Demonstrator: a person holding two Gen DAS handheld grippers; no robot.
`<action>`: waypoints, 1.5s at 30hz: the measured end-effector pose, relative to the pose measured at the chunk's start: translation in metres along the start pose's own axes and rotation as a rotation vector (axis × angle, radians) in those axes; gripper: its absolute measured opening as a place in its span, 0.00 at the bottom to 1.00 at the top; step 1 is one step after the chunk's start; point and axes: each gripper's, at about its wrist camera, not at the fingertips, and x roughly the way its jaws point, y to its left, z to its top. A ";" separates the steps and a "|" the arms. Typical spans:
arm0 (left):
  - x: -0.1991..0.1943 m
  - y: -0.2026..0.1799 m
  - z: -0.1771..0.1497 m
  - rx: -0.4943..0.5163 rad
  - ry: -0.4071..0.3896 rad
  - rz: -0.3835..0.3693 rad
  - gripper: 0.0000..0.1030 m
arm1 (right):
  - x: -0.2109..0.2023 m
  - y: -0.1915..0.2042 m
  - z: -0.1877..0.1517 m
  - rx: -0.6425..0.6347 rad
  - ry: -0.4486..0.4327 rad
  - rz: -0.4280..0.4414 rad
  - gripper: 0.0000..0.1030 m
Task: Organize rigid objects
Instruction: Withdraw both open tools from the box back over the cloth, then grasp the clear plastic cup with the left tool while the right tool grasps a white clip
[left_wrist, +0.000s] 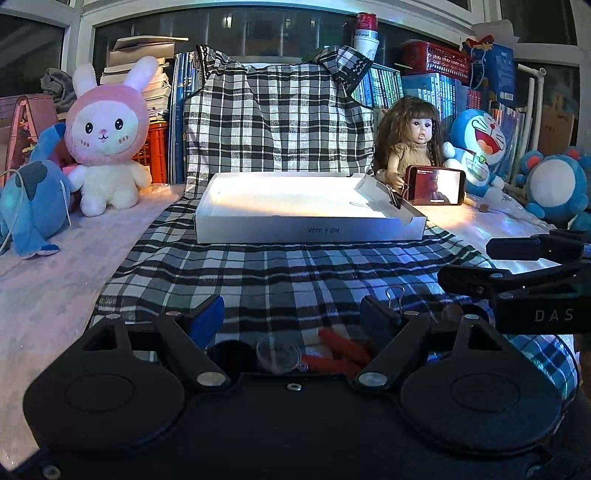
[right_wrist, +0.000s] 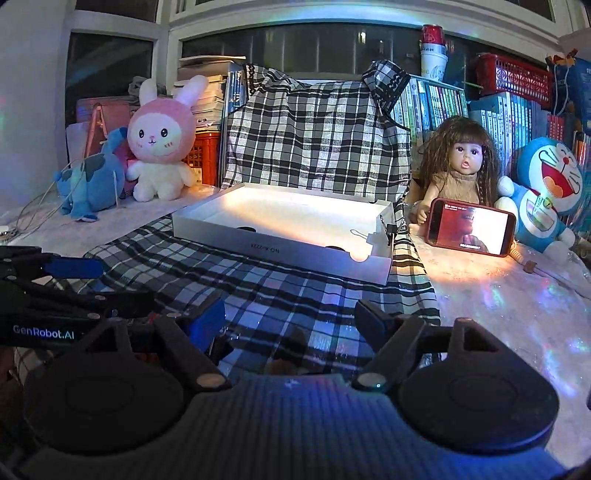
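My left gripper (left_wrist: 291, 321) is open low over the checked cloth (left_wrist: 258, 266). On the cloth between its blue pads (left_wrist: 207, 317) lie small items: red sticks (left_wrist: 340, 350), a clear round lid (left_wrist: 277, 354), a black disc (left_wrist: 231, 354) and a wire binder clip (left_wrist: 394, 295). The pads touch none of them. Open as well, my right gripper (right_wrist: 291, 321) has only cloth between its fingers. Ahead sits a shallow white box (right_wrist: 280, 254), also in the left wrist view (left_wrist: 310, 230), with a black binder clip (right_wrist: 389, 230) on its right corner.
A lit phone (right_wrist: 471, 230) leans on a doll (right_wrist: 458, 166) right of the box. Plush toys flank the cloth: a pink rabbit (left_wrist: 107, 140), a blue one (left_wrist: 29, 192) and a blue cat (right_wrist: 546, 192). Books and red crates line the back.
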 end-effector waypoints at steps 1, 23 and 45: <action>-0.001 0.000 -0.002 0.000 0.000 0.000 0.77 | -0.002 0.001 -0.002 -0.004 -0.001 0.000 0.84; -0.006 0.008 -0.023 -0.021 0.021 0.005 0.71 | -0.014 0.010 -0.029 -0.030 0.031 -0.007 0.84; -0.010 0.009 -0.025 -0.019 0.004 0.029 0.44 | -0.018 0.014 -0.035 -0.041 0.043 0.023 0.67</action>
